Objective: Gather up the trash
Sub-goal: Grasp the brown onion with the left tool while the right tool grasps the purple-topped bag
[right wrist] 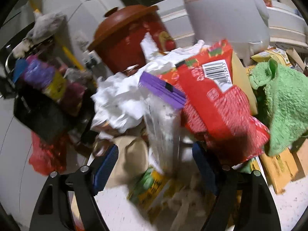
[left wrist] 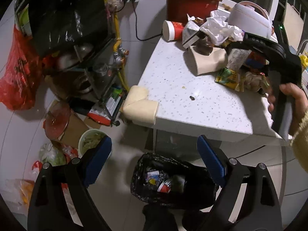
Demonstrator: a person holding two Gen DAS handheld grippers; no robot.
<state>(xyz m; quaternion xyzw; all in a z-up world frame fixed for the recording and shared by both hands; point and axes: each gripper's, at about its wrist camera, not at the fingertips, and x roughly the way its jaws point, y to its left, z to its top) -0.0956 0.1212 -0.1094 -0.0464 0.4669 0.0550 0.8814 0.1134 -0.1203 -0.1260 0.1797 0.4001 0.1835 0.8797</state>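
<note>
My left gripper [left wrist: 154, 144] hangs open and empty over a black-lined bin [left wrist: 146, 181] on the floor, which holds a red cup and small wrappers. On the white speckled table [left wrist: 182, 100] lies a trash pile: a tipped red paper cup [left wrist: 173, 29], crumpled white tissue [left wrist: 217, 28], beige paper [left wrist: 207, 59] and a yellow-green packet [left wrist: 229, 77]. A hand [left wrist: 292, 100] holds the right gripper's black housing [left wrist: 273, 52] at that pile. My right gripper [right wrist: 155, 154] stands open around a clear bag with a purple strip [right wrist: 163, 119], its pads not touching it. A red snack bag [right wrist: 215, 100] leans beside it.
A red-brown lidded pot [left wrist: 188, 2] and a white rice cooker [left wrist: 250, 17] stand behind the pile. A green cloth [right wrist: 283, 100] and cardboard boxes [right wrist: 279, 165] lie to the right. A foam guard [left wrist: 140, 104] caps the table corner. A cluttered rack [left wrist: 96, 67] and red bag [left wrist: 17, 67] stand left.
</note>
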